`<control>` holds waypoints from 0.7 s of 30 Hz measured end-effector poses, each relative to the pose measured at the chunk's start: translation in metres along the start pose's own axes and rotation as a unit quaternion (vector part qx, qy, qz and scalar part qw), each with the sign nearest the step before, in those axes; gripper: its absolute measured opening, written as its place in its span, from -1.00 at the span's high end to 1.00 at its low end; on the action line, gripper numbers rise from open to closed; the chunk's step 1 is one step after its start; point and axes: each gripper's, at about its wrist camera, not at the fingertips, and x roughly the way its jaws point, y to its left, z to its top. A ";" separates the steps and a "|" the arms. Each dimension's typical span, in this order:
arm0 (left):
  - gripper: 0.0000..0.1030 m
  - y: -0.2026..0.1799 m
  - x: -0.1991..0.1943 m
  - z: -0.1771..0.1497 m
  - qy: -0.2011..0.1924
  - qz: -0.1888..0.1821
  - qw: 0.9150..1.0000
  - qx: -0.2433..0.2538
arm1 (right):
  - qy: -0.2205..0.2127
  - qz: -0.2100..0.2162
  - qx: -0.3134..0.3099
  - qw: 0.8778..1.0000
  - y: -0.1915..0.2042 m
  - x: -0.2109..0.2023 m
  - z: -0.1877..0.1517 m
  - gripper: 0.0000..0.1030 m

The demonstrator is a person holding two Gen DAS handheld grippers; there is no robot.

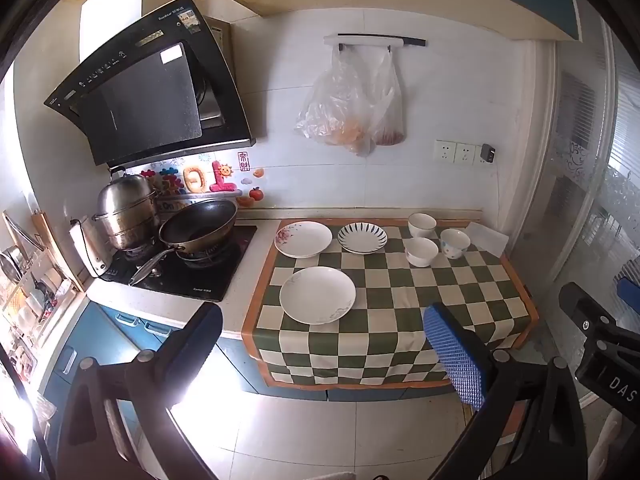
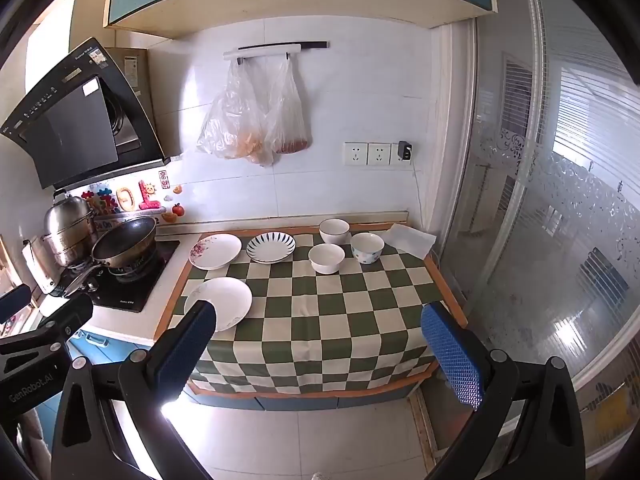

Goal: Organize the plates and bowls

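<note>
At the lower left of the right wrist view we read "GenRobot.AI" on the left hand-held gripper (image 2: 24,384). At the lower right edge of the left wrist view we read "DAS" on the right hand-held gripper (image 1: 618,386). The range hood's (image 1: 152,80) brand print, upper left, is too small for us to read.

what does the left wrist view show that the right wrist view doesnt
Only the left wrist view: a dish rack at the far left edge, and the near plate unblocked, between the open left tongs.

Only the right wrist view: more of the glass door and the blinds behind it, with the open right tongs in front, one finger covering part of the near plate.

Both: three plates, three bowls, the checked cloth, the wok, the steamer pot, the hood, the hanging bags and the sockets.
</note>
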 end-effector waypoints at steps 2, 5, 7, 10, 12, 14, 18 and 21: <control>-1.00 0.000 0.000 0.000 0.000 -0.003 1.000 -0.001 | 0.000 -0.001 -0.001 1.000 0.000 0.000 0.000 -1.00; -1.00 -0.001 0.000 0.000 0.001 -0.005 1.000 0.000 | -0.002 0.001 0.003 1.000 0.000 0.000 0.000 -1.00; -1.00 -0.003 0.001 0.002 0.001 -0.007 1.000 -0.003 | -0.001 0.002 0.003 1.000 0.000 0.000 0.000 -1.00; -1.00 -0.006 0.001 -0.001 0.000 -0.010 1.000 -0.004 | 0.001 0.003 0.005 1.000 0.000 0.000 0.000 -1.00; -1.00 -0.006 0.002 -0.001 0.000 -0.011 1.000 -0.005 | 0.001 0.002 0.004 1.000 0.000 0.000 0.000 -1.00; -1.00 -0.008 0.002 -0.001 0.000 -0.012 1.000 -0.005 | 0.002 0.004 0.006 1.000 0.000 0.000 0.000 -1.00; -1.00 -0.003 0.001 -0.001 -0.004 -0.016 1.000 -0.005 | 0.003 0.004 0.006 1.000 0.000 0.000 0.000 -1.00; -1.00 -0.001 0.000 0.000 -0.005 -0.017 1.000 -0.005 | 0.003 0.004 0.006 1.000 0.001 0.000 0.000 -1.00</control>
